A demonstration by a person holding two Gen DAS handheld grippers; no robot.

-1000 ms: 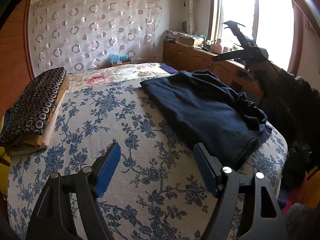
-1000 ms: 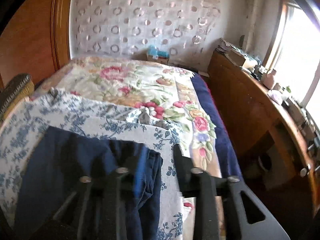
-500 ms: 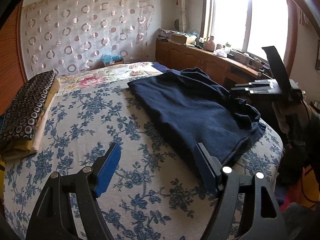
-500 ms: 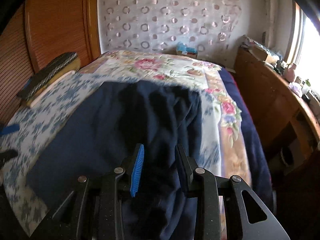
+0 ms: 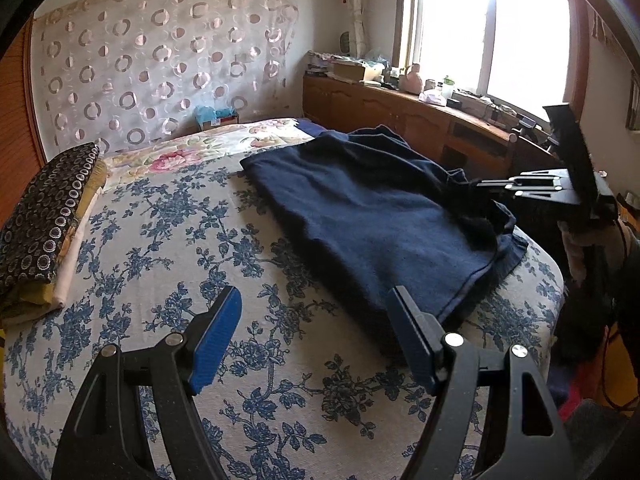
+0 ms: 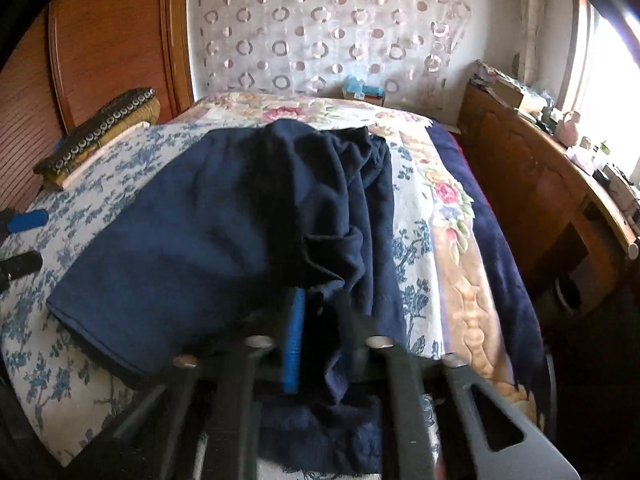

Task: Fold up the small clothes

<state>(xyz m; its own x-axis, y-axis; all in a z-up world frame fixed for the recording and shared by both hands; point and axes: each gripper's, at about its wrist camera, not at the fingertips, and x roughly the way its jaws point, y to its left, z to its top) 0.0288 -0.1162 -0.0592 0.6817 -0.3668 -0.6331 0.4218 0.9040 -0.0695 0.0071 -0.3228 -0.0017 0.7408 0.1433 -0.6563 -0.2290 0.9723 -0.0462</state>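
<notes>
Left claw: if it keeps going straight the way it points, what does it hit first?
Probably the bedspread: the left claw is open, angled down at bare floral cloth. The navy garment lies just right of that line; depth is unclear.

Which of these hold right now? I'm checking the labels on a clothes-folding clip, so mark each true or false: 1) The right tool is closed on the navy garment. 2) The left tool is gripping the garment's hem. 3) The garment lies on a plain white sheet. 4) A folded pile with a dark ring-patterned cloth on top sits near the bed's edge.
1) True: the right tool has just closed, pinching a fold of the navy garment.
2) False: the left tool is open above the bedspread, holding nothing.
3) False: the bedspread has a blue floral print.
4) True: the folded pile lies there, apart from the garment.
</notes>
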